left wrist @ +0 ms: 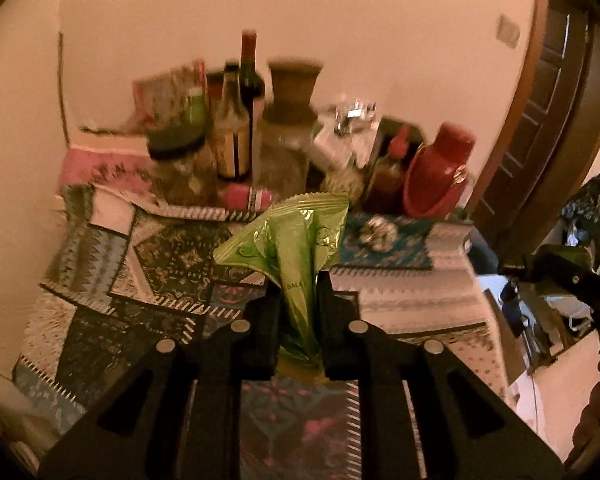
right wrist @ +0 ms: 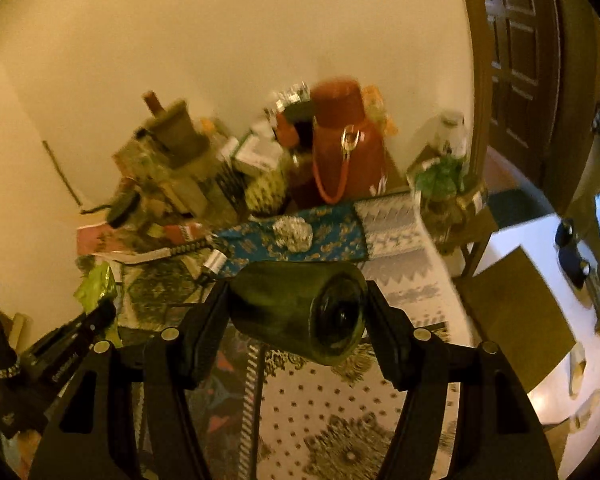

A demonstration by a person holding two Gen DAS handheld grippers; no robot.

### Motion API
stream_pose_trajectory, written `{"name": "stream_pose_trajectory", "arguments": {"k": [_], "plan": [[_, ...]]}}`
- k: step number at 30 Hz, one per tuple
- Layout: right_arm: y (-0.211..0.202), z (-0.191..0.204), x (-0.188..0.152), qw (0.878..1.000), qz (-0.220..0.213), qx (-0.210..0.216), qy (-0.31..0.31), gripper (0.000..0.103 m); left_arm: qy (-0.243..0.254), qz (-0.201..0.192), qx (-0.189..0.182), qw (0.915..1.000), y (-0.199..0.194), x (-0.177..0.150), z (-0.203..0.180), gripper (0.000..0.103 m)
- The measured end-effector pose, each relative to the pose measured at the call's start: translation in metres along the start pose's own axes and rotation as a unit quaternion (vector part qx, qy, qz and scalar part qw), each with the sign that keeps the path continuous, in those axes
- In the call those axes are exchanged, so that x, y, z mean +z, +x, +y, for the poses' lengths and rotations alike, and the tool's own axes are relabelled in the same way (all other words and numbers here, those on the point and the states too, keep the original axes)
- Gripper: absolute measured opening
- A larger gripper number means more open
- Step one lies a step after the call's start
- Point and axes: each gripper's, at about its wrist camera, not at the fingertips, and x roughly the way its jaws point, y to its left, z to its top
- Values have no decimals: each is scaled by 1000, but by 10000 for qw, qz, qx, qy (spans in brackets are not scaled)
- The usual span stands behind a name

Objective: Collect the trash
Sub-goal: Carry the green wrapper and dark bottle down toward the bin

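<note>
My left gripper (left wrist: 299,284) is shut on a crumpled green snack wrapper (left wrist: 292,240) and holds it up above the patterned tablecloth (left wrist: 148,272). My right gripper (right wrist: 296,292) is shut on a dark green glass bottle (right wrist: 300,308), held sideways with its base toward the camera. The wrapper also shows at the left of the right wrist view (right wrist: 96,284), beside the left gripper's body. A ball of crumpled foil (left wrist: 376,232) lies on the blue cloth strip; it also shows in the right wrist view (right wrist: 292,232).
Bottles (left wrist: 236,128), jars (left wrist: 284,152) and a red flask (left wrist: 440,168) crowd the table's back against the wall. A small side table with a plant (right wrist: 440,180) stands right of the table. A wooden door (right wrist: 512,60) is at the right. A flat cardboard sheet (right wrist: 516,304) lies on the floor.
</note>
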Motion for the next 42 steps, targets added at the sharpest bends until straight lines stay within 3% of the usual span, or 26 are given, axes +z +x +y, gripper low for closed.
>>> {"name": "stream_pose_trajectory", "arguments": {"k": [5, 10, 14, 20, 25, 42], "plan": [[-59, -9, -4, 9988, -358, 295, -167, 62, -145, -365, 12, 9992, -63, -16, -25, 15], [-90, -7, -9, 9969, -478, 519, -347, 61, -205, -551, -44, 9983, -107, -32, -38, 15], [-87, -1, -21, 9968, -356, 524, -479, 61, -204, -646, -34, 9977, -135, -41, -39, 15], [-52, 4, -54, 9972, 325, 641, -207, 61, -184, -637, -95, 9978, -156, -60, -27, 15], [-44, 15, -93, 9959, 738, 524, -36, 61, -130, -494, -289, 9983, -165, -84, -5, 15], [-93, 71, -253, 9928, 1155, -101, 306, 61, 251, 443, -893, 9947, -205, -215, 81, 15]]}}
